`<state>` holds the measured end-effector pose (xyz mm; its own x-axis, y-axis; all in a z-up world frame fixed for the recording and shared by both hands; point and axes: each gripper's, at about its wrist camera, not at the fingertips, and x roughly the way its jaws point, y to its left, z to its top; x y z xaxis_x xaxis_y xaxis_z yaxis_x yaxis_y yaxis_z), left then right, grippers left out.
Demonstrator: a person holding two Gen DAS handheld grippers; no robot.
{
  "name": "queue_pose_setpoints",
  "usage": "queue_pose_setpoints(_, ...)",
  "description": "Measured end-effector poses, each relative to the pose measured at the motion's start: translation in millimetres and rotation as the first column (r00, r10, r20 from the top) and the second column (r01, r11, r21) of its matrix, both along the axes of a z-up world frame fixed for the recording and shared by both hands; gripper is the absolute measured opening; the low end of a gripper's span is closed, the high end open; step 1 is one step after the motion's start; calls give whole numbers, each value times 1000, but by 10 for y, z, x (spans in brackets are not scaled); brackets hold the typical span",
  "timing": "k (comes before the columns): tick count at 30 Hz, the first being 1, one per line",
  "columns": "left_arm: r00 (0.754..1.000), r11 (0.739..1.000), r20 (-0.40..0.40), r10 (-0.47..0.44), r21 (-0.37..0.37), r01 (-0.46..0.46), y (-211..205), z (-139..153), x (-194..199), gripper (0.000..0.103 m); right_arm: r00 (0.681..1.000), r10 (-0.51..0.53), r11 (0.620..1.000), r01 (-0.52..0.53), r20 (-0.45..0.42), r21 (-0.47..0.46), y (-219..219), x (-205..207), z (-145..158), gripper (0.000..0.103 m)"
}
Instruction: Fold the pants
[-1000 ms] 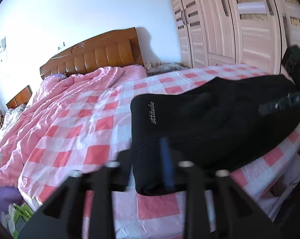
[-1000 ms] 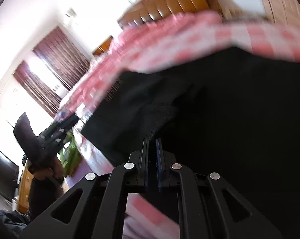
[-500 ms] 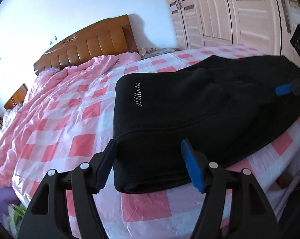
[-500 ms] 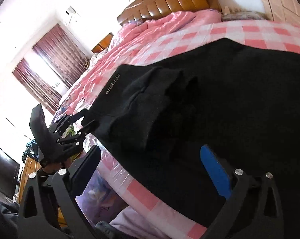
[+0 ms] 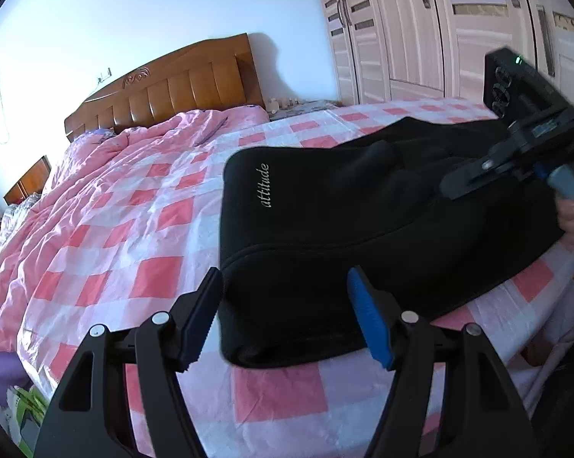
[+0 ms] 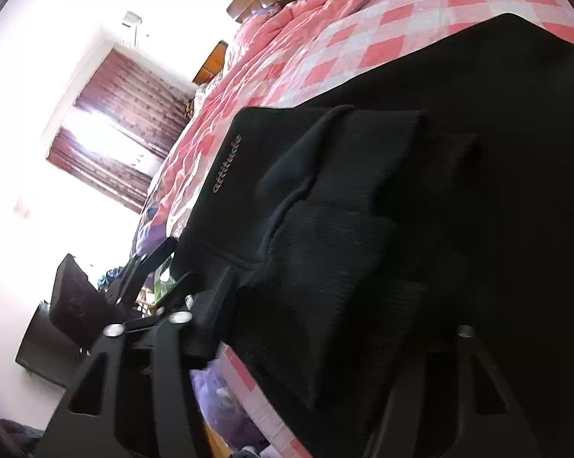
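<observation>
The black pants (image 5: 363, 229) lie folded on the pink checked bed (image 5: 134, 236). The left gripper (image 5: 287, 316) is wide open near their corner, holding nothing. The right gripper (image 6: 336, 313) is wide open too, holding nothing.

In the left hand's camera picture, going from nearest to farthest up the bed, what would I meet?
Left gripper, open → folded black pants on the checked sheet → rumpled pink quilt → wooden headboard → white wall.
</observation>
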<state>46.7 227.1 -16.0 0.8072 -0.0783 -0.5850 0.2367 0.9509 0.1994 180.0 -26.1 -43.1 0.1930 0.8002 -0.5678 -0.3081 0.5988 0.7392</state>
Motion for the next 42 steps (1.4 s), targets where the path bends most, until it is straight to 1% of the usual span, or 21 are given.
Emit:
queue_pose_setpoints(1, 1000, 1000, 7, 2, -12, -1, 45, 23, -47, 75, 1000, -14, 1000, 14, 11, -2, -26, -13, 22, 35)
queue_pose_setpoints(3, 999, 998, 21, 26, -51, -25, 195, 58, -172, 87, 999, -35, 999, 35, 32, 4, -71, -26, 87, 32)
queue_pose_setpoints(7, 996, 991, -25, 85, -105, -87, 393, -12, -369, 88, 989, -41, 999, 44, 140, -16, 6, -41, 411, 28)
queue_pose_setpoints(10, 992, 991, -64, 113, -66, -117, 283, -118, -336, 88, 975, -20, 999, 27, 220, -30, 106, -9, 714, 27)
queue_pose_setpoints(12, 991, 991, -63, 117, -51, -121, 200, -152, -237, 88, 965, -10, 999, 21, 260, -39, 154, 3, 890, 27)
queue_pose_setpoints(15, 986, 980, -42, 164, -107, -167, 208, -114, 5, 87, 936, 12, 998, 13, 352, -68, 254, 3, 1261, 25)
queue_pose_setpoints(16, 981, 976, -40, 188, -105, -191, 228, -116, 59, 87, 926, 13, 997, 14, 378, -70, 230, -7, 1358, 24)
queue_pose_setpoints(17, 969, 967, -43, 245, -63, -247, 253, -145, 183, 86, 911, 11, 997, 20, 413, -71, 212, -24, 1488, 23)
queue_pose_setpoints(18, 962, 962, -47, 270, -34, -271, 270, -169, 252, 86, 893, 6, 997, 28, 451, -70, 170, -53, 1617, 22)
queue_pose_setpoints(19, 965, 964, -56, 256, -54, -259, 303, -182, 311, 86, 883, 5, 997, 32, 469, -69, 164, -61, 1678, 21)
queue_pose_setpoints(21, 963, 953, -56, 263, -139, -268, 370, -128, 317, 86, 867, -1, 996, 43, 498, -74, 71, -125, 1719, 21)
queue_pose_setpoints(23, 959, 948, -29, 281, -151, -282, 349, -58, 270, 86, 864, -19, 992, 78, 504, -96, -56, -150, 1594, 21)
queue_pose_setpoints(26, 965, 954, -35, 261, -142, -264, 286, -31, 257, 86, 902, -85, 987, 134, 422, -86, -455, -192, 1082, 20)
queue_pose_setpoints(27, 968, 960, -42, 247, -127, -251, 244, -44, 265, 86, 911, -100, 984, 151, 400, -98, -523, -190, 930, 21)
queue_pose_setpoints(28, 971, 965, -47, 236, -105, -240, 197, -69, 283, 86, 928, -123, 979, 172, 350, -113, -630, -180, 678, 21)
queue_pose_setpoints(30, 974, 974, -53, 222, -30, -223, 55, -148, 314, 86, 955, -151, 976, 185, 253, -114, -764, -182, 275, 20)
queue_pose_setpoints(31, 972, 973, -50, 228, -6, -229, 11, -170, 321, 86, 959, -160, 976, 189, 233, -110, -781, -204, 173, 20)
queue_pose_setpoints(32, 970, 971, -46, 240, 12, -240, -11, -182, 323, 86, 961, -166, 976, 193, 220, -106, -789, -217, 93, 20)
queue_pose_setpoints(34, 967, 969, -61, 246, -11, -247, 32, -186, 341, 86, 962, -173, 977, 195, 213, -83, -806, -220, 55, 20)
queue_pose_setpoints(39, 961, 964, -66, 268, 11, -267, 75, -164, 344, 86, 954, -161, 980, 185, 254, -73, -766, -252, 168, 20)
queue_pose_setpoints(42, 958, 961, -72, 277, -4, -278, 99, -173, 355, 87, 963, -162, 980, 183, 214, -83, -725, -240, 40, 21)
